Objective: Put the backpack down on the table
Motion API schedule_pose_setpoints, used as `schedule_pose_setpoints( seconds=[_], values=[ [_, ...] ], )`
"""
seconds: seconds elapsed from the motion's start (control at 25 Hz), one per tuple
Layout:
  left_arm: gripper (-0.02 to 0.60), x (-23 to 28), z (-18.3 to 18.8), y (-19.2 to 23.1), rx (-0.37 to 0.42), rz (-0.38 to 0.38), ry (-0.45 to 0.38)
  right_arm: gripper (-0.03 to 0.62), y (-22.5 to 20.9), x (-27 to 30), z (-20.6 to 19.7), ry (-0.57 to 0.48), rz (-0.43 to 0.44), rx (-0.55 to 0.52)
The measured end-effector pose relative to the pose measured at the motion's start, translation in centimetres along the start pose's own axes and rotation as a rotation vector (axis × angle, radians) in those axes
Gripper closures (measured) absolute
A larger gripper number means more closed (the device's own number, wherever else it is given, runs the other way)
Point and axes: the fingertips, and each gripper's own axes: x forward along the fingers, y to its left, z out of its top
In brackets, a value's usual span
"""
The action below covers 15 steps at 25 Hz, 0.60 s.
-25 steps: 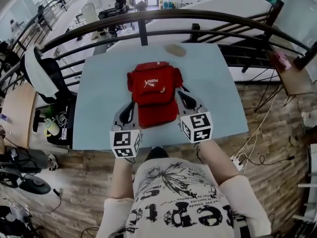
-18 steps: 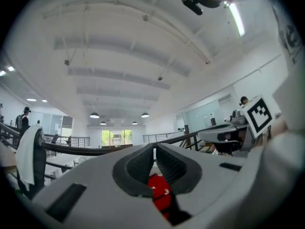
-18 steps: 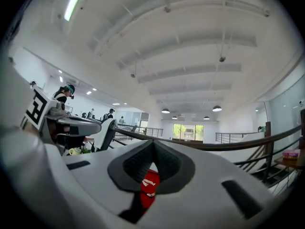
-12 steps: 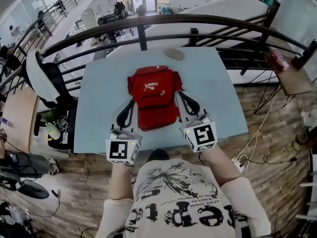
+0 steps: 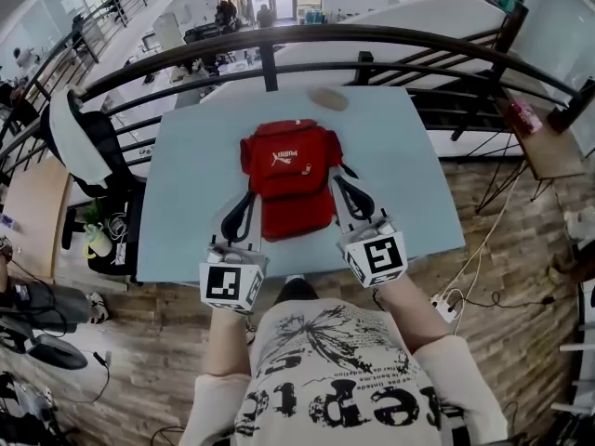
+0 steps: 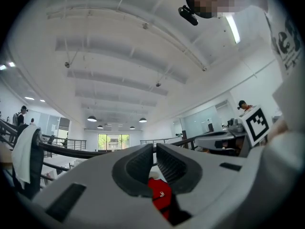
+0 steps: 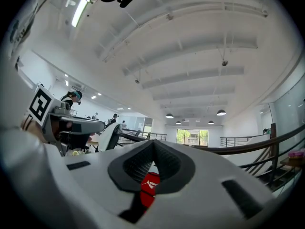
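A red backpack (image 5: pixel 288 170) lies flat on the pale blue table (image 5: pixel 186 203), logo facing up, with a black strap showing at its right side. My left gripper (image 5: pixel 247 200) hovers at the bag's lower left corner and my right gripper (image 5: pixel 340 183) at its lower right. Both are shut with nothing between the jaws. In the left gripper view the closed left gripper (image 6: pixel 155 149) points nearly level, with the backpack (image 6: pixel 160 194) showing red below it. The right gripper view shows the closed right gripper (image 7: pixel 153 144) likewise above the backpack (image 7: pixel 148 185).
A brownish oval object (image 5: pixel 327 98) lies at the table's far edge. A dark curved railing (image 5: pixel 372 35) runs just behind the table. A chair draped in white (image 5: pixel 74 137) stands at the left, a small side table (image 5: pixel 548 147) at the right, and cables (image 5: pixel 465 286) on the wooden floor.
Both grippers have risen, tipped upward and drawn slightly back toward the person. The backpack has stayed in place on the table.
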Motion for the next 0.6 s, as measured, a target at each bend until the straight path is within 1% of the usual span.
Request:
schedule_pose_setpoints(
  seconds=[0.16,0.36,0.6],
  values=[
    [0.558,-0.16,-0.94,0.08,-0.011,0.002,0.015,0.603,0.54,-0.26,-0.11,-0.004,0.016,-0.002],
    [0.558,-0.11,-1.3,0.2,-0.001,0.01,0.029,0.604,1.0,-0.31,-0.09,-0.015,0.035,-0.004],
    [0.558,0.14,-0.9,-0.2,-0.02,-0.007,0.029,0.605,0.97,-0.11,-0.31,-0.009,0.041,-0.01]
  ],
)
